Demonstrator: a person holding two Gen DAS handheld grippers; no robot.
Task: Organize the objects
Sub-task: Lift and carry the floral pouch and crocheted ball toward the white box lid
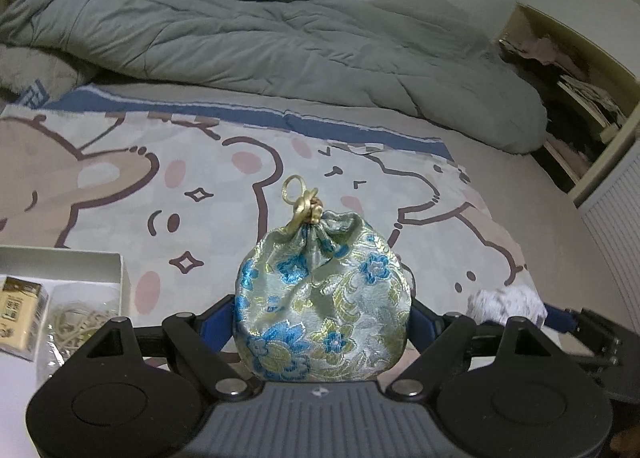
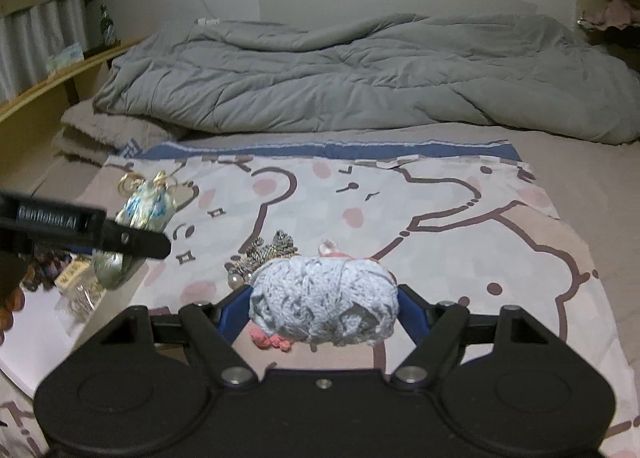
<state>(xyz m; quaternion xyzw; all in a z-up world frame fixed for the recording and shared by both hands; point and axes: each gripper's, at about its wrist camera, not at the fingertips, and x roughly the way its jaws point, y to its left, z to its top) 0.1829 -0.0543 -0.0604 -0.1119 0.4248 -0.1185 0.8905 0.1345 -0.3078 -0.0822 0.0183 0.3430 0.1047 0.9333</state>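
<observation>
Brocade pouch (image 1: pixel 324 298) | pale silk, blue flowers | gold drawstring knotted shut

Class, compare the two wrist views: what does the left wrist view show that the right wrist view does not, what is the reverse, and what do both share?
Only the left wrist view shows the round drawstring top of the blue-flowered brocade pouch head-on, pinched in the left tongs.

Only the right wrist view shows the brown pine cones lying on the bear-print cloth, and the green bottle on the wooden ledge.

Both show the pale blue yarn ball held in the right tongs, the crumpled grey quilt, and the white open box.
</observation>
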